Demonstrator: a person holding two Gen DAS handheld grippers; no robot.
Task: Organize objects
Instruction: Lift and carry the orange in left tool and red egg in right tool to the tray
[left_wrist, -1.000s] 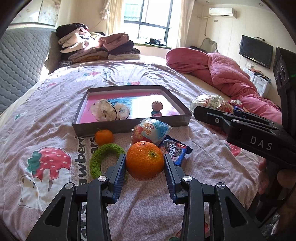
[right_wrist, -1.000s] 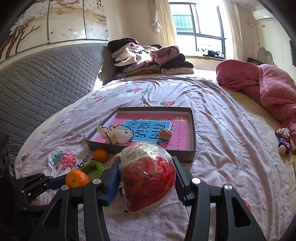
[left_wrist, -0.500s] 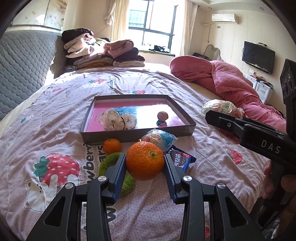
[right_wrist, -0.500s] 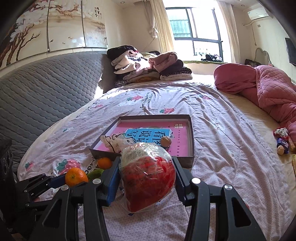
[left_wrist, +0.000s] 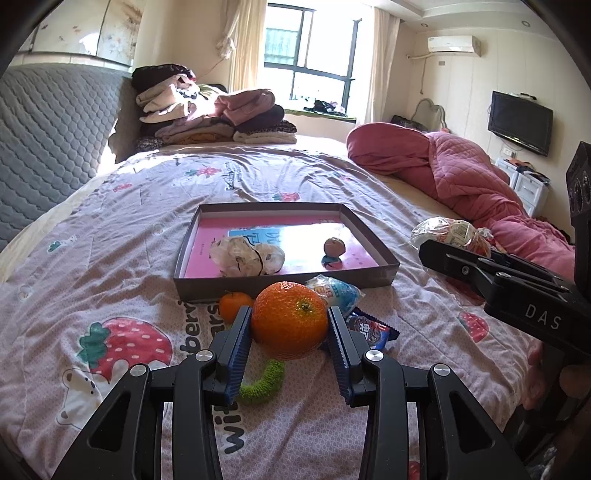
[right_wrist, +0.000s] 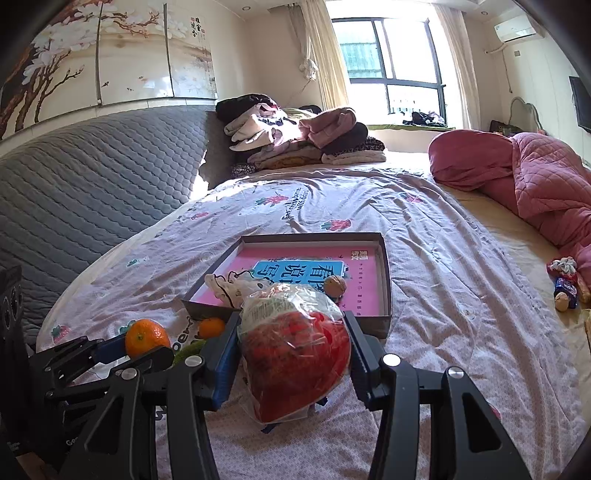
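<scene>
A large orange (left_wrist: 290, 319) is gripped between the blue-padded fingers of the left gripper (left_wrist: 290, 334), which are closed on its two sides; it is held above the strawberry-print bedspread (left_wrist: 110, 280), clear of the cloth, just short of the near wall of a shallow grey box (left_wrist: 284, 284); in the right wrist view the same orange (right_wrist: 147, 337) is seen at the tips of the left gripper (right_wrist: 122, 345), to the left of the box (right_wrist: 386, 317). A clear plastic bag of red snacks (right_wrist: 295, 362) is clamped between the fingers of the right gripper (right_wrist: 291, 354), closed on the bag's sides, with the bag's bottom hanging below them; from the left wrist view the bag (left_wrist: 448, 230) is seen beyond the right gripper (left_wrist: 436, 245), to the right of the box.

Inside the box, on its pink lining, a crumpled white item (left_wrist: 247, 256) is lying towards the left and a small round brown item (left_wrist: 334, 246) towards the right; what these are cannot be told. On the bedspread before the box a small tangerine (left_wrist: 233, 304), a green fuzzy ring (left_wrist: 264, 380), a blue-and-white snack packet (left_wrist: 338, 293) and a dark blue wrapper (left_wrist: 371, 330) are gathered close together; the ring is partly hidden beneath the held orange. A pink quilt (left_wrist: 443, 173) is heaped at the right, and folded clothes (left_wrist: 207, 110) are stacked at the far end of the bed.
</scene>
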